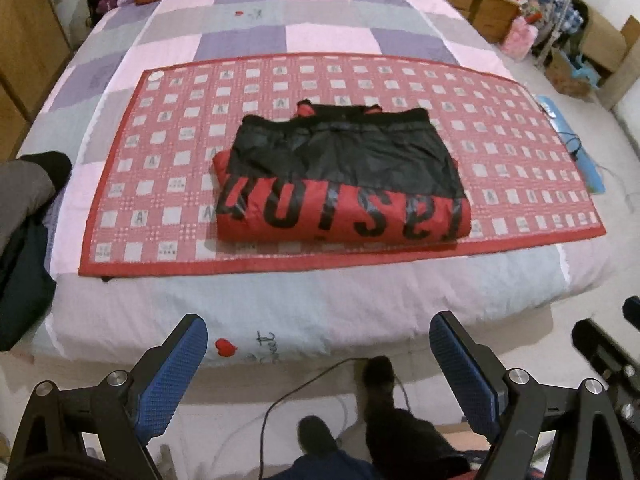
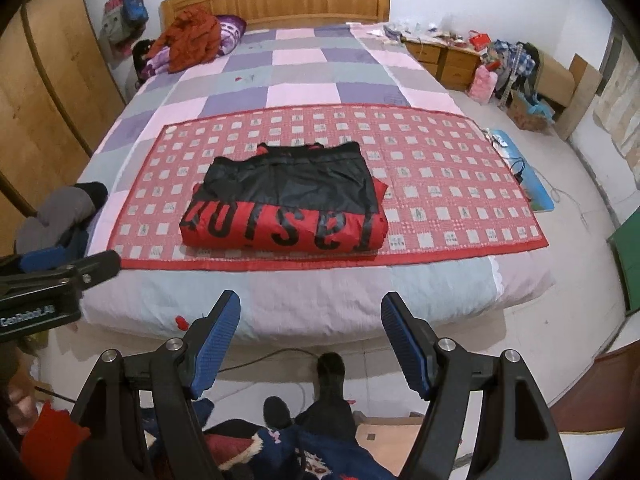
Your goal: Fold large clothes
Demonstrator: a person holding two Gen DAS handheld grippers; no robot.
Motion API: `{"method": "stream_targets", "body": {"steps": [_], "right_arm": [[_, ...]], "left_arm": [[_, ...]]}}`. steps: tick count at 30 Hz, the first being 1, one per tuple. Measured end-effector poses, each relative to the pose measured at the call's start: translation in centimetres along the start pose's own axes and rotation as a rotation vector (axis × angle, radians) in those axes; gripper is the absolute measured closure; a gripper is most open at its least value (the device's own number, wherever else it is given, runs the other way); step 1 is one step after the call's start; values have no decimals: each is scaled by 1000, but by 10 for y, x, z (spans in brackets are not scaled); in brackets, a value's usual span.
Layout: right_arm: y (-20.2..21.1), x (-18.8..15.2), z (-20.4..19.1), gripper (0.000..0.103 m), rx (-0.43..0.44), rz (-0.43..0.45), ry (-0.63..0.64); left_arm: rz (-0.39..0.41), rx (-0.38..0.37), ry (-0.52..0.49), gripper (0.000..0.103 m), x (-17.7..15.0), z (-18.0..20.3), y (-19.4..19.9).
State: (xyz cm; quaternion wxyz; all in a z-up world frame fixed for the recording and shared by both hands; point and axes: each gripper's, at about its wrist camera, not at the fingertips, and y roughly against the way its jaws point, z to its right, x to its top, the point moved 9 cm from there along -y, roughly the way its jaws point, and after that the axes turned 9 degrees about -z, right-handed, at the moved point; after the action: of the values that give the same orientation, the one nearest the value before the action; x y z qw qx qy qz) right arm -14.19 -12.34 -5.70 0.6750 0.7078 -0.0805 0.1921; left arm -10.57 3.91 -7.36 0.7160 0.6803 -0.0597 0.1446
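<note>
The folded jacket (image 2: pixel 286 204) is lying on the red mat (image 2: pixel 460 184), long axis left-right, black end facing far. Left gripper (image 1: pixel 318 364) and right gripper (image 2: pixel 310 344) are standing apart, gripping nothing.

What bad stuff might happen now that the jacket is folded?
The puffy jacket sits folded on the mat with both grippers open and away from it, so it may spring back open. A cable runs across the floor by the person's feet; they might trip. The clothes pile below could snag the right gripper.
</note>
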Motion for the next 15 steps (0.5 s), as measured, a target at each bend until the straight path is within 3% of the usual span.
{"method": "stream_targets", "body": {"steps": [7, 15], "right_arm": [[12, 3, -19, 27, -2, 28, 46], [14, 1, -18, 27, 1, 25, 45]], "left_arm": [[92, 47, -20, 10, 4, 9, 31], [78, 32, -4, 10, 2, 11, 32]]}}
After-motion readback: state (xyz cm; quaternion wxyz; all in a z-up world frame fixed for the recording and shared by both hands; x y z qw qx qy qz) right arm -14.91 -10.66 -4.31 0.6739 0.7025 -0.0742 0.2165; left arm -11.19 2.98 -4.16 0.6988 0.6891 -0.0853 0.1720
